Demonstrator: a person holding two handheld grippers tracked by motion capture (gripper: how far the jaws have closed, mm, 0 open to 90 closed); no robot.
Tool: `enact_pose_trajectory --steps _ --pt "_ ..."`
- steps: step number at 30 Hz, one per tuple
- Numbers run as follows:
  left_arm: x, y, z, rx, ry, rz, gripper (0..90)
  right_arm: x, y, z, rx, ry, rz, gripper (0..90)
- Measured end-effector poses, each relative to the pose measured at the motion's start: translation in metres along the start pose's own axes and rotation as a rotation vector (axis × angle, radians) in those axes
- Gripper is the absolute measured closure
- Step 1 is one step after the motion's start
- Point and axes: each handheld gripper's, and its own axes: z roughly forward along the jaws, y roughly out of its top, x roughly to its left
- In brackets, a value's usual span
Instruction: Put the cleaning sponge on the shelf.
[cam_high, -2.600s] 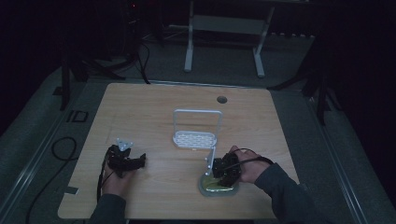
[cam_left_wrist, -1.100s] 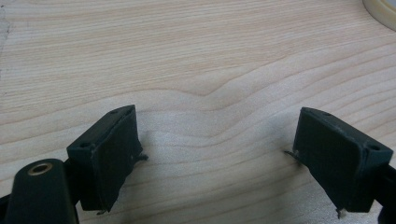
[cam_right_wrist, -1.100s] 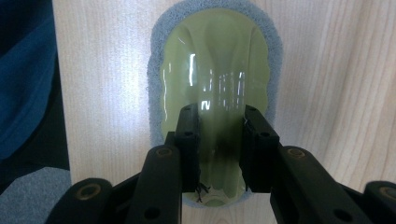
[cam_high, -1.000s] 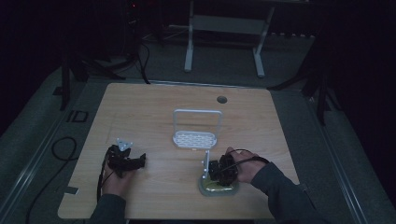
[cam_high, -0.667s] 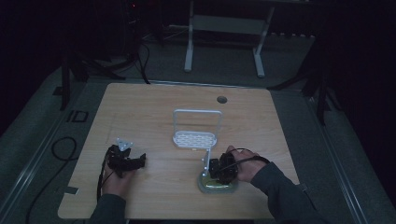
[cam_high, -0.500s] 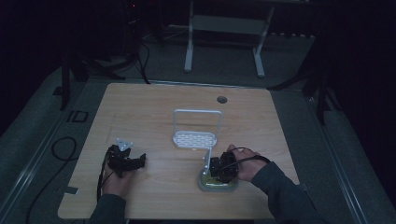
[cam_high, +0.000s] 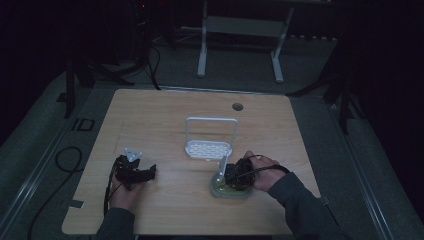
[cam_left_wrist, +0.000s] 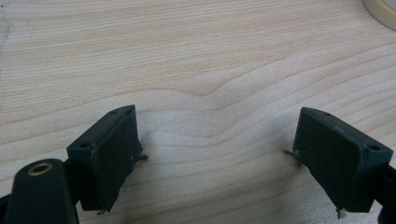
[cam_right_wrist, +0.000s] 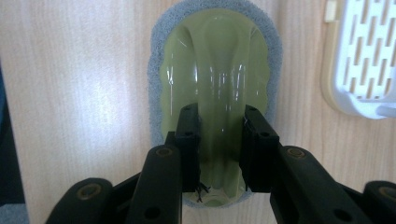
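The right gripper (cam_right_wrist: 219, 154) has its fingers (cam_right_wrist: 188, 144) closed on the raised green handle of the scrubber (cam_right_wrist: 215, 70), an oval pad with a grey sponge rim that lies flat on the surface (cam_high: 160, 115). In the high view the scrubber (cam_high: 222, 191) sits under the right hand (cam_high: 260, 172), just in front of the white rack (cam_high: 210, 142) and near the surface's front edge.

The likeliest trouble is a slip. The handle looks glossy and smooth, and the fingers pinch it near its lower end rather than its middle, so a lift could let the pad tilt or slide out. If the hand drags instead of lifting, the sponge rim may grab the wood and twist in the grip. I cannot tell how firm the pinch is.

The rack stands just behind the scrubber, its perforated tray almost beside the sponge's far end in the right gripper view. Any forward push or swing of the scrubber would meet the rack's tray or its upright loop handle first. A thin post rises beside the scrubber on the rack side; what it belongs to is unclear.

The left gripper (cam_left_wrist: 219, 154) rests well to the left of the scrubber, fingers (cam_left_wrist: 112, 154) spread wide over bare wood, holding nothing, and clear of the way.
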Motion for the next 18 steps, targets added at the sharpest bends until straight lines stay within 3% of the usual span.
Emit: enact_pose_trajectory --steps 18 --pt "0.0 0.0 0.0 0.0 0.0 0.0 14.5 -0.0054 0.006 -0.0011 -0.027 -0.064 0.026 71.5"
